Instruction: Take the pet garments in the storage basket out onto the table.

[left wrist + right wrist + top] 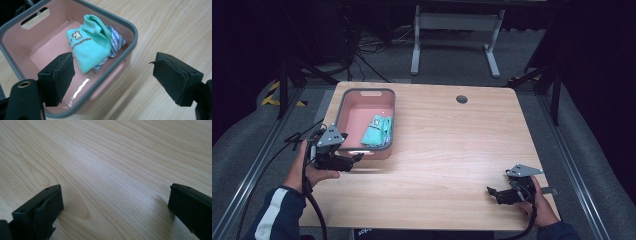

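Note:
A pink bin with a grey rim [343,102] [132,30] stands on the left part of the wooden table [452,145]. Inside it lies a folded mint-green cloth [377,131] [91,45] on top of a blue-striped cloth [116,42]. My left gripper [357,159] [113,72] hovers at the bin's near corner, jaws wide apart and nothing between them. My right gripper [492,192] [115,202] rests low over bare wood at the table's near right, open, with nothing between its fingers.
A round cable hole [461,99] sits near the table's far edge. Beyond the table stand a white frame [457,30] and cables on the floor. Metal rails run along both sides of the table.

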